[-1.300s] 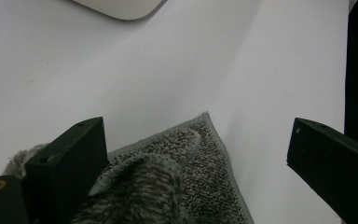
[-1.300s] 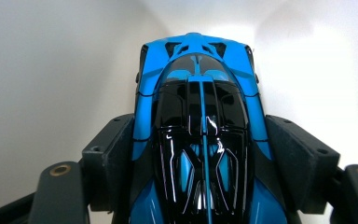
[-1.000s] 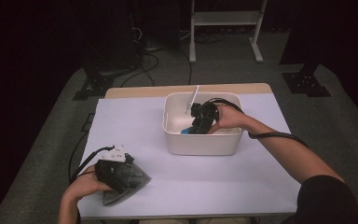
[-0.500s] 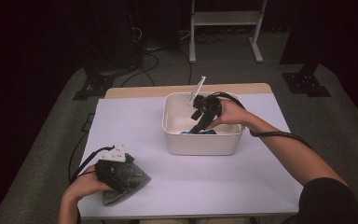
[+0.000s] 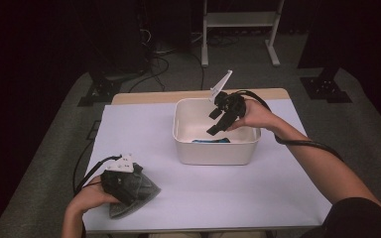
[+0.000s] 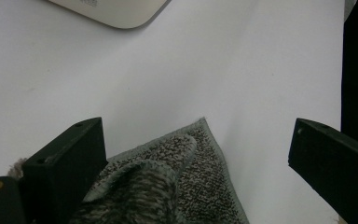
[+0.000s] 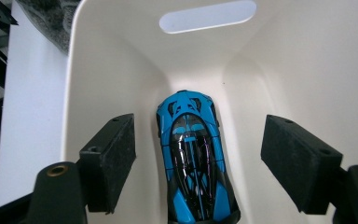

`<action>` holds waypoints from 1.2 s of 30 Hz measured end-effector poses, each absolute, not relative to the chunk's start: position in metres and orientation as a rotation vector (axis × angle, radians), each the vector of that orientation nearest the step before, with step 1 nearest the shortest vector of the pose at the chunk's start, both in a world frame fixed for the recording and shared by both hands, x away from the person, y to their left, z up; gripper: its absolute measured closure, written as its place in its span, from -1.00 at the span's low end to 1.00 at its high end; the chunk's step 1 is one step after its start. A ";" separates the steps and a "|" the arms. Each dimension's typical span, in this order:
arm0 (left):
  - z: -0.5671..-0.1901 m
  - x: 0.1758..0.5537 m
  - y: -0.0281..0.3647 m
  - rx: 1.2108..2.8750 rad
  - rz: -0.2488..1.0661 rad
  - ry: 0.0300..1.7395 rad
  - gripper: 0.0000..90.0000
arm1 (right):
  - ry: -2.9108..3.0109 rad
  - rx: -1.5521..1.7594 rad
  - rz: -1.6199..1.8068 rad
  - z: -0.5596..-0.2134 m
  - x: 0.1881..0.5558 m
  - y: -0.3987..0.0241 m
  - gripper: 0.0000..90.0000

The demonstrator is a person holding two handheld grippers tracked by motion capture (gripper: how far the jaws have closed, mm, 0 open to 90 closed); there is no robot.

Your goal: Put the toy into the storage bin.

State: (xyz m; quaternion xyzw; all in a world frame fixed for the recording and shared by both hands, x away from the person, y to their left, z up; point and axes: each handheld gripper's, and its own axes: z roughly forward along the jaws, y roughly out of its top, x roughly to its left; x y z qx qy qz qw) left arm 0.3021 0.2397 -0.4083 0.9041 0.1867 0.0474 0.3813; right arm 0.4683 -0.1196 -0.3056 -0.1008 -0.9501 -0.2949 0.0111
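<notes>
Hovering over white bin [image 5: 216, 148], right gripper [image 5: 220, 116] empty above blue toy car [image 5: 209, 141]. Resting on grey cloth [image 6: 186, 186], left gripper [image 6: 196, 154] spread wide, gripping nothing. Looking down into bin: jaws wide, just opened further, car lying below on the floor. Risking a rim knock, possibly tipping bin.

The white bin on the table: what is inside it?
Inside the white bin lies one blue toy car with black stripes, on the bottom. The right gripper hangs open above it. The bin's near corners are hidden behind its jaws.
</notes>
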 end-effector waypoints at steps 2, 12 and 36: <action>-0.409 0.302 0.240 2.308 0.120 0.480 -0.93 | -2.962 -0.319 -0.936 -0.302 0.467 -0.122 -0.45; -0.410 0.302 0.241 2.308 0.118 0.483 -0.93 | -2.970 -0.355 -0.980 -0.283 0.461 -0.137 -0.46; -0.415 0.303 0.238 2.326 0.104 0.485 -0.93 | -2.983 -0.509 -1.079 -0.256 0.440 -0.191 -0.48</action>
